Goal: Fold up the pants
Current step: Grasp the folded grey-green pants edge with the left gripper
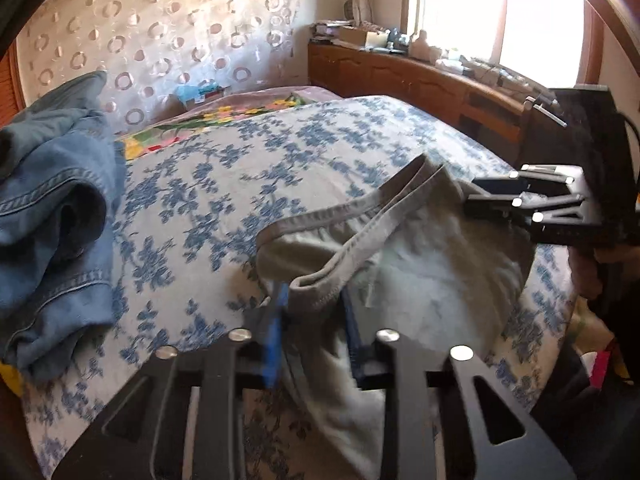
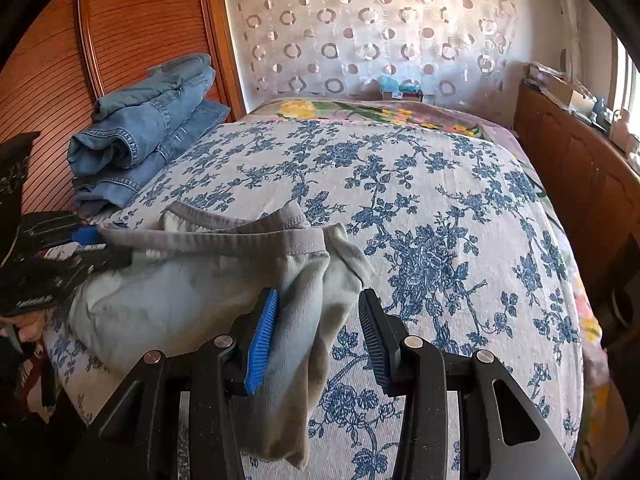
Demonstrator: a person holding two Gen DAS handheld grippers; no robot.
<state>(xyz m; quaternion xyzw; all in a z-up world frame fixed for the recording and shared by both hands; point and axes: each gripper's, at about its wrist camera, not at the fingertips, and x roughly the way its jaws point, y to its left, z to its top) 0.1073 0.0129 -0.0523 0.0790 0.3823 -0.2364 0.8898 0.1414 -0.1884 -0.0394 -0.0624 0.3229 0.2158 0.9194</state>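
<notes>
Clamping grey pants (image 1: 400,264): left tongs (image 1: 316,320); right tongs (image 2: 320,344) half-open.

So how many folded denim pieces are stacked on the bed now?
2: a folded blue denim garment on top, another blue denim piece under it, at the floral bedspread's far-left corner. More may be hidden.

Left gripper (image 1: 316,320) pinches the grey pants' (image 1: 420,280) waistband (blurred); folded jeans (image 1: 56,220) lie apart.

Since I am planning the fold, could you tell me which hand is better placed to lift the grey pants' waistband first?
Left, probably. The left gripper already pinches the waistband of the grey pants, while the right gripper has its jaws apart, with cloth touching only one pad.
</notes>
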